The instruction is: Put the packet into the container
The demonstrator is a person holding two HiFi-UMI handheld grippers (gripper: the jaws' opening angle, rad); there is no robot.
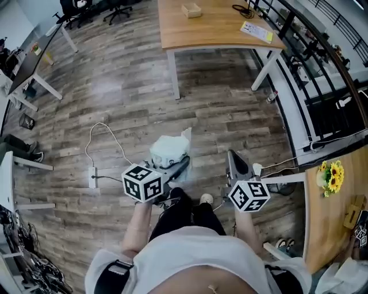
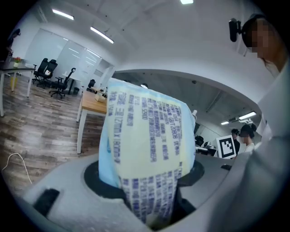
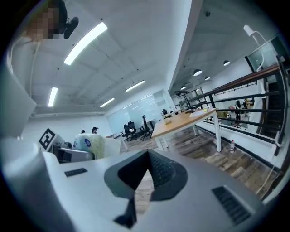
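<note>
In the head view I stood on the plank floor well short of the wooden table, on its near side. My left gripper was clamped on the packet, a soft white and pale-blue bag that stuck out past the jaws toward the table. My right gripper hung level with it, just as far from the table, and carried nothing. A small box sat on the table's far part; I could not tell whether it was the container, and nothing else looked like one. A white cable looped over the floor, nearer me than the table and off to the left. The left gripper view showed the jaws part-way open and pressed on the packet's lower end, with most of its printed face bulging free above them. In the right gripper view the jaws met at their tips with only floor behind. I judged the grip shallow: held by one end, the slack bag could fold or slide out if I swung it on the way to the table, and the cable could catch my foot.
</note>
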